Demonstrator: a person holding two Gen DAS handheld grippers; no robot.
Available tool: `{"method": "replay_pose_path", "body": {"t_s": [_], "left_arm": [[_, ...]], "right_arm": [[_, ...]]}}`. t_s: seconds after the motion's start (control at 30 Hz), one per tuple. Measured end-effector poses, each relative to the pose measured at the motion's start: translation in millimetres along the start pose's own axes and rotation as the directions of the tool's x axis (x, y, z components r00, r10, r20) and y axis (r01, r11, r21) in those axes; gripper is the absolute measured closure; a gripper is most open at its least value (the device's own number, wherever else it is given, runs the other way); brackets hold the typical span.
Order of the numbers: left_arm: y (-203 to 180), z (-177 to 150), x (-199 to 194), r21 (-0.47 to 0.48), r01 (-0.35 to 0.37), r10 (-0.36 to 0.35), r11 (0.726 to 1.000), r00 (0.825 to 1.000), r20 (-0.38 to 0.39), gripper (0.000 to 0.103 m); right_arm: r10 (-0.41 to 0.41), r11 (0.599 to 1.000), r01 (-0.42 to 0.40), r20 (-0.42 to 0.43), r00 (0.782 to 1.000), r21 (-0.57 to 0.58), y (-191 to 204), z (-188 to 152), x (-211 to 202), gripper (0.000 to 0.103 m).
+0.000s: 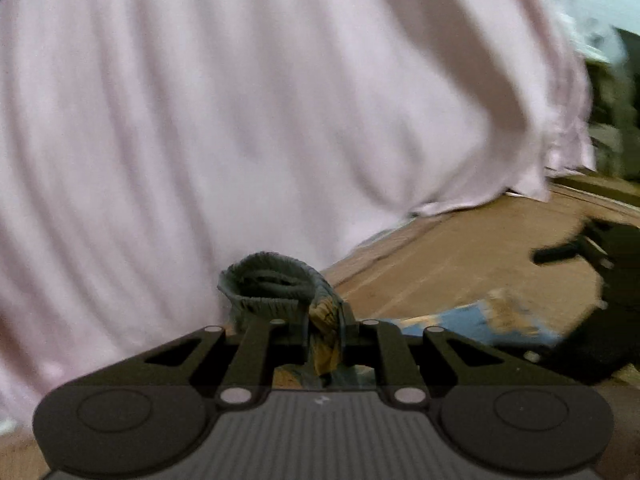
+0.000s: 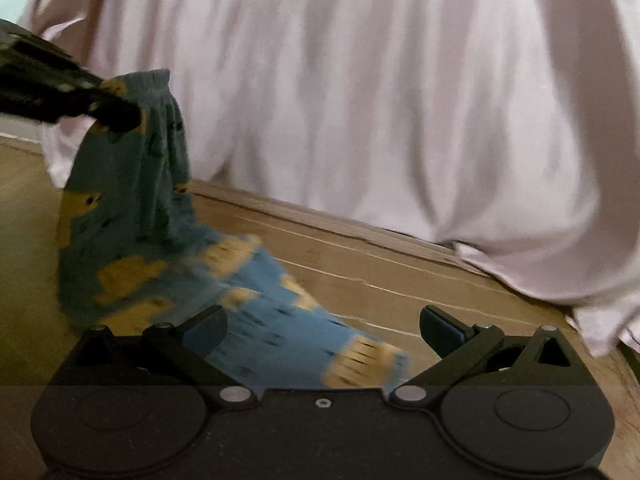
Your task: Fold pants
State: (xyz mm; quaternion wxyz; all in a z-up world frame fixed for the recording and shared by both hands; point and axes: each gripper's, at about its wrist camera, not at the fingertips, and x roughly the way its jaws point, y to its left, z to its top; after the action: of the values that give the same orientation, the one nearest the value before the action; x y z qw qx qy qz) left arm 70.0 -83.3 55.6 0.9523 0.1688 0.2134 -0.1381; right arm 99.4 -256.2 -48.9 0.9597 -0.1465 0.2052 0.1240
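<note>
Nearest the lens in the left wrist view, the black left gripper (image 1: 325, 338) has its jaws pressed together on the gathered grey elastic waistband of the small blue pants with yellow patches and dark flecks (image 1: 280, 284), so the band bunches into a loop just beyond the fingertips. That hold lifts one end of the garment clear of the brown wooden counter (image 1: 460, 264), probably to let the legs hang and straighten before a fold. In the right wrist view the same pants (image 2: 132, 216) drape down from that gripper at far left and trail toward the near edge, where the hem lies on the counter between the spread jaws of the black right gripper (image 2: 323, 330), which grips nothing. It seems placed to catch the loose hem, though the cloth there is blurred. Behind everything hangs a pale pink pleated fabric (image 2: 380, 100), its lower edge resting on the far side of the counter. No box, basket or other container shows in either view.
</note>
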Motion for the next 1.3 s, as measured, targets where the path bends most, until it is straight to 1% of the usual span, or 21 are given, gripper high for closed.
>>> {"method": "replay_pose_path", "body": {"t_s": [0.1,0.17,0.2,0.23,0.3,0.37,0.4,0.47,0.53,0.6,0.67,0.73,0.83,0.87,0.9,0.97,1.07,1.1,1.17,1.23,1.3], "left_arm": [[-47.8,5.6,11.2,0.079,0.07,-0.07,0.994,0.998,-0.001,0.088],[-75.4,3.5,25.7,0.109,0.112,-0.109,0.988,0.994,-0.032,0.087],[-88.5,-0.6,35.0,0.114,0.13,-0.126,0.985,0.991,-0.049,0.083],[-100.6,-5.9,44.1,0.123,0.142,-0.134,0.982,0.989,-0.065,0.078],[-124.0,-16.9,57.9,0.183,0.138,-0.119,0.973,0.986,-0.115,0.051],[-140.2,-28.2,57.8,0.264,0.097,-0.071,0.96,0.992,-0.104,0.045],[-144.4,-33.8,54.1,0.295,0.082,-0.06,0.952,0.995,-0.082,0.037],[-151.1,-42.5,49.4,0.332,0.072,-0.052,0.94,0.996,-0.067,0.032],[-152.0,-49.7,51.6,0.337,0.079,-0.048,0.938,0.994,-0.1,0.032],[-148.6,-55.3,54.6,0.325,0.075,-0.031,0.943,0.99,-0.138,0.032],[-143.6,-58.7,59.9,0.3,0.083,-0.033,0.95,0.986,-0.165,0.032],[-139.3,-60.6,65.0,0.279,0.095,-0.038,0.956,0.978,-0.203,0.036],[-133.0,-60.2,66.9,0.239,0.126,-0.07,0.963,0.97,-0.231,0.047],[-131.7,-60.1,67.5,0.227,0.138,-0.083,0.964,0.968,-0.238,0.054],[-130.2,-60.2,68.2,0.216,0.15,-0.094,0.965,0.964,-0.248,0.066],[-127.1,-60.2,69.6,0.191,0.162,-0.108,0.968,0.959,-0.263,0.075],[-120.8,-60.6,72.8,0.143,0.163,-0.12,0.976,0.955,-0.271,0.088],[-116.8,-60.4,72.8,0.122,0.162,-0.125,0.979,0.955,-0.27,0.092],[-108.9,-59.8,73.2,0.076,0.174,-0.148,0.982,0.951,-0.271,0.095],[-102.8,-57.6,70.4,0.046,0.181,-0.163,0.982,0.949,-0.269,0.097],[-94.8,-53.6,63.7,0.014,0.185,-0.176,0.983,0.952,-0.253,0.098]], "right_arm": [[-0.08,0.997,0.08,-0.024,0.997,0.022,-26.1,-13.8,-4.5,0.001],[-0.108,0.993,0.11,-0.047,0.993,0.039,-40.3,-23.0,-10.7,0.001],[-0.121,0.991,0.124,-0.058,0.991,0.041,-45.9,-27.9,-13.4,0.001],[-0.136,0.99,0.139,-0.069,0.988,0.039,-50.4,-32.8,-15.3,0.001],[-0.162,0.985,0.166,-0.088,0.983,0.038,-58.5,-41.4,-18.9,0.001],[-0.17,0.983,0.176,-0.101,0.98,0.059,-66.3,-47.1,-20.6,0.001],[-0.169,0.982,0.176,-0.106,0.98,0.067,-69.2,-48.8,-20.8,0.001],[-0.157,0.984,0.165,-0.11,0.982,0.072,-73.7,-51.3,-19.9,0.001],[-0.124,0.988,0.133,-0.106,0.987,0.074,-74.0,-49.3,-14.4,0.001],[-0.056,0.994,0.063,-0.091,0.994,0.087,-72.2,-41.5,-6.1,0.001],[0.052,0.994,-0.045,-0.068,0.996,0.1,-69.1,-31.3,5.0,0.001],[0.167,0.983,-0.162,-0.055,0.984,0.092,-66.4,-20.1,19.5,0.003],[0.304,0.951,-0.298,-0.077,0.949,0.086,-60.1,-3.1,46.9,0.015],[0.333,0.941,-0.325,-0.092,0.938,0.097,-57.9,2.4,55.5,0.02],[0.352,0.933,-0.341,-0.101,0.931,0.114,-57.6,5.6,62.8,0.023],[0.375,0.92,-0.354,-0.118,0.919,0.166,-59.2,8.9,75.1,0.043],[0.406,0.891,-0.355,-0.15,0.901,0.282,-68.2,6.1,91.9,0.06],[0.417,0.88,-0.357,-0.15,0.896,0.315,-70.3,4.1,94.8,0.061],[0.418,0.871,-0.349,-0.148,0.897,0.344,-70.5,2.0,93.5,0.068],[0.414,0.874,-0.353,-0.129,0.901,0.334,-70.0,5.5,85.0,0.077],[0.411,0.876,-0.358,-0.112,0.905,0.323,-72.0,11.3,75.8,0.081]]}}
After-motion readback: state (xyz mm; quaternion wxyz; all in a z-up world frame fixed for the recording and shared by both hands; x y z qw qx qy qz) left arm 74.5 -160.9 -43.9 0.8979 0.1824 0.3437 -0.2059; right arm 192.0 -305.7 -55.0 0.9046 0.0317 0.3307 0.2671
